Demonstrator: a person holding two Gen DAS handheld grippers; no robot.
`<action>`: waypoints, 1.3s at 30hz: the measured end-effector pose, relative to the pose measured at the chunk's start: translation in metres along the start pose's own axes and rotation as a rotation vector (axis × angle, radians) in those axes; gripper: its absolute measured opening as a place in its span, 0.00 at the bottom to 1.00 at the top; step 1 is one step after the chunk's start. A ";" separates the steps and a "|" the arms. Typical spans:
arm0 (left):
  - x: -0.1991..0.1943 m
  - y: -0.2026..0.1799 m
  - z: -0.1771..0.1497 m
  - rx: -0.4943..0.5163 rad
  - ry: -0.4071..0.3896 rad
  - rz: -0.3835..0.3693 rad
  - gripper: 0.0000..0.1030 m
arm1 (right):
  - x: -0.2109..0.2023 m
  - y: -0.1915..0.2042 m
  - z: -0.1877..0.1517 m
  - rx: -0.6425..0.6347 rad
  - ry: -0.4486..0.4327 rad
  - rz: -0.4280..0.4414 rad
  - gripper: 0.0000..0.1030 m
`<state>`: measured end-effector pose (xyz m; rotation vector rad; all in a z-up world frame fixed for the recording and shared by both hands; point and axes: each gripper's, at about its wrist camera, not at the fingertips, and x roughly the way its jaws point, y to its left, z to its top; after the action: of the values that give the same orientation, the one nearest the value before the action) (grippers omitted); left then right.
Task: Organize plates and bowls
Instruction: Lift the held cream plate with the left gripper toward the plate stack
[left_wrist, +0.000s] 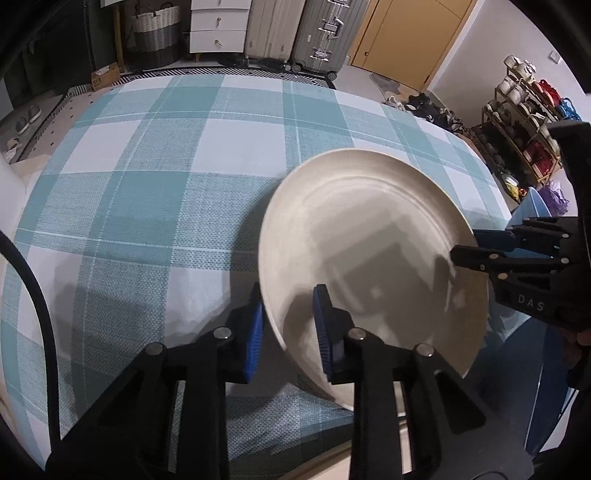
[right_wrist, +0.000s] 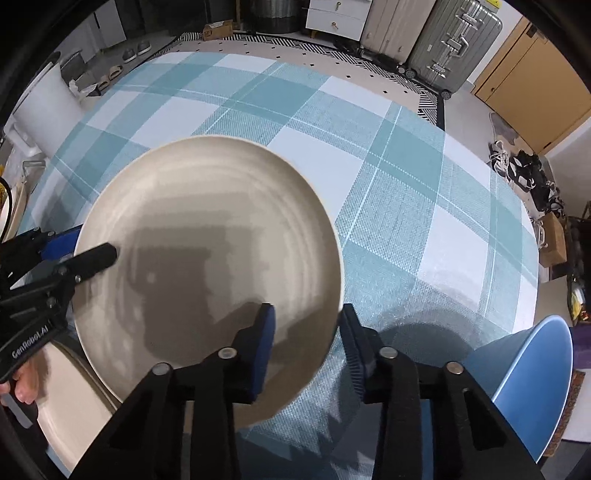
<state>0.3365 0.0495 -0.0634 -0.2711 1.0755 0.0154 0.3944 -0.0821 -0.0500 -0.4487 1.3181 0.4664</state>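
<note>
Plate (right_wrist: 207, 236) over checked tablecloth (right_wrist: 406, 206); blue chair (right_wrist: 532, 384) beside, suitcases (right_wrist: 454, 40) beyond.

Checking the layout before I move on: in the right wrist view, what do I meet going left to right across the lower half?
Left gripper at the plate's left rim → cream plate → right gripper straddling its right rim → checked tablecloth → blue chair.

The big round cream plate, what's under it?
Under the big round cream plate you can see the blue checked tablecloth and another cream plate near its edge. Anything right beneath stays covered.
</note>
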 end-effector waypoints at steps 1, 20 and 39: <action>0.000 0.001 0.000 -0.004 -0.002 -0.002 0.21 | -0.001 0.000 -0.001 -0.002 -0.005 -0.004 0.26; -0.026 0.002 0.003 -0.013 -0.051 -0.001 0.21 | -0.022 0.002 -0.003 0.013 -0.084 -0.017 0.17; -0.068 -0.004 -0.002 -0.015 -0.113 -0.021 0.21 | -0.057 0.009 -0.009 0.019 -0.142 -0.024 0.17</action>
<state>0.3030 0.0538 -0.0037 -0.2922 0.9600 0.0196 0.3710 -0.0836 0.0041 -0.4077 1.1778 0.4570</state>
